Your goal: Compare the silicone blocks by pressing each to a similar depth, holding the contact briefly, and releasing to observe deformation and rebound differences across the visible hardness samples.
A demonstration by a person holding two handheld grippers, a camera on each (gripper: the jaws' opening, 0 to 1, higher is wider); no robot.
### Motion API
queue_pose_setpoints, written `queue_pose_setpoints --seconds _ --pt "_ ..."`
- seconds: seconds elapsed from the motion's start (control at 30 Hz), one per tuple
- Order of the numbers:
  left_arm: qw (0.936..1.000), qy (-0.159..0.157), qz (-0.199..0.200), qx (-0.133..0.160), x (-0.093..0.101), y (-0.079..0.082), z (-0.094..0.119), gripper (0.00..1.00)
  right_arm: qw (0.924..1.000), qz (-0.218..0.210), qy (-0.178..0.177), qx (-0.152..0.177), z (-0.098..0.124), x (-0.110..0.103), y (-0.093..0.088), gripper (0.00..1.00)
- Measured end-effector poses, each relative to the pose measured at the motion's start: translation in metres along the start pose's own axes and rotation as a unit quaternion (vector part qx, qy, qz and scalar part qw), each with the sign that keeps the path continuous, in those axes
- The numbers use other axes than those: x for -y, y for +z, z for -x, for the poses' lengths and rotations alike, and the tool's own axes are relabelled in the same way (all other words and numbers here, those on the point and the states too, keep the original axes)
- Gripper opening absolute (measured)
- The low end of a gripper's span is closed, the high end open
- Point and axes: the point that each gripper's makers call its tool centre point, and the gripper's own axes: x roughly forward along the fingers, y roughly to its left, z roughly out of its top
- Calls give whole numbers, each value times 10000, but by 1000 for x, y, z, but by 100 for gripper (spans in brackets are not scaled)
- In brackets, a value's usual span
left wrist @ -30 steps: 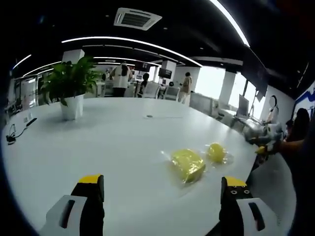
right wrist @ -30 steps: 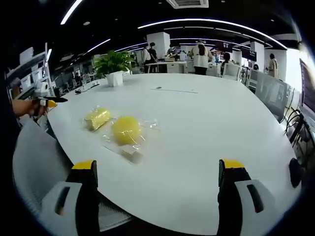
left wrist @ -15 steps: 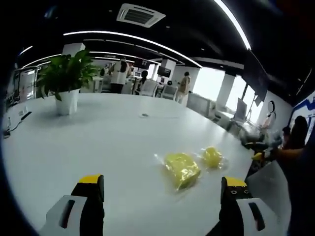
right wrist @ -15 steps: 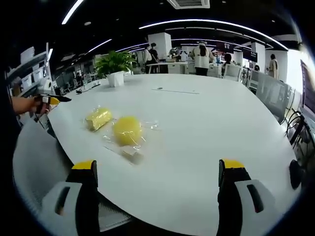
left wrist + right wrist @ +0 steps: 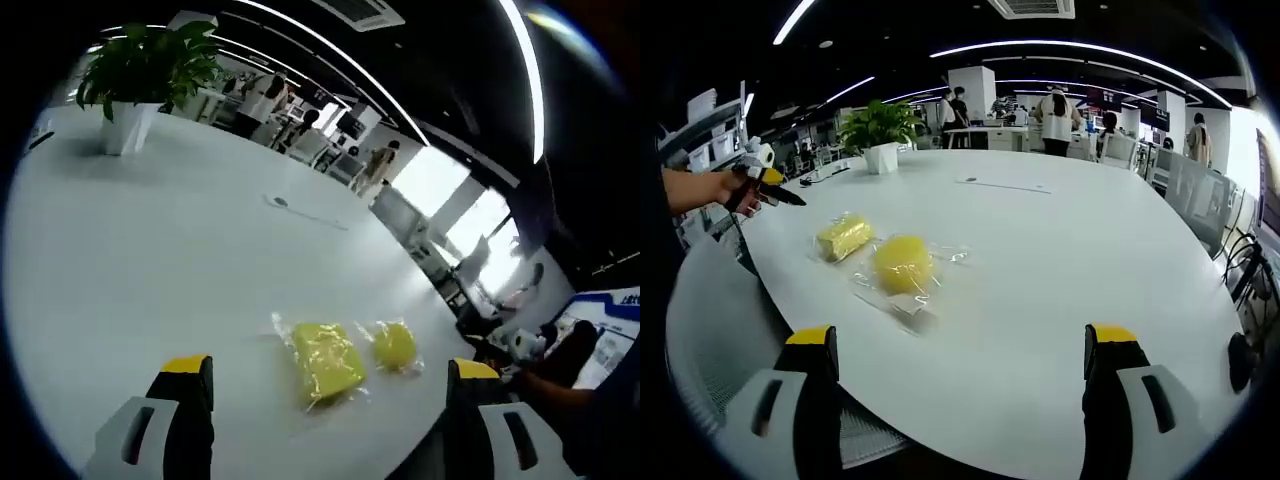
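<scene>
Left claw (image 5: 325, 375): jaws spread wide, nothing between them, held above the white counter (image 5: 150, 250) w/ no contact. Right claw (image 5: 960, 345): jaws also wide apart, empty, held off the near edge of the counter (image 5: 1060, 260). Task items: two yellow silicone samples, each in clear plastic wrap, lying side by side near the counter edge. Left gripper view: blocky sample (image 5: 325, 362) sits on the counter ahead of the claw, between the jaw lines but well clear of the tips; rounder sample (image 5: 394, 345) just beside it, to its right. Right gripper view: rounder sample (image 5: 902, 264) is the nearer one, left of centre, w/ loose wrap trailing toward the camera; blocky sample (image 5: 844, 238) just beside it, further left. Left claw (image 5: 775, 190) also visible at far left of the right gripper view, in the person's hand (image 5: 740, 185), apart from both samples. Potted plant (image 5: 877, 135) stands at the far side of the counter; people in the background, approx. at room's far end.
</scene>
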Motion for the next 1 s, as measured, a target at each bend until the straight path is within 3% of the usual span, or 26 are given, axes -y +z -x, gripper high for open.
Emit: queue_pose_setpoints --seconds 0.1,0.33,0.5,0.73,0.8,0.93,1.0 --pt "9995 49 -112 -292 -1 -6 -10 98 10000 -22 21 46 1 -1 1 97" --pt "9972 -88 187 -713 -4 -18 -35 91 9999 -101 -2 93 1 -2 0 97" --pt "9941 -252 539 -907 -13 -20 -57 87 9999 -138 -20 98 0 -3 -1 97" --pt "9861 -169 1189 -1152 -26 -31 -79 72 9998 -190 -47 44 3 -4 -9 97" --pt "9858 -181 1167 -1190 -28 -33 -84 65 9997 -218 -70 40 4 -2 -12 97" --pt "9877 -214 887 -1271 -25 -39 -91 63 9995 -277 -126 56 8 1 -12 97" --pt "9857 -189 934 -1389 -21 -44 -95 60 9995 -267 -142 30 10 2 -14 97"
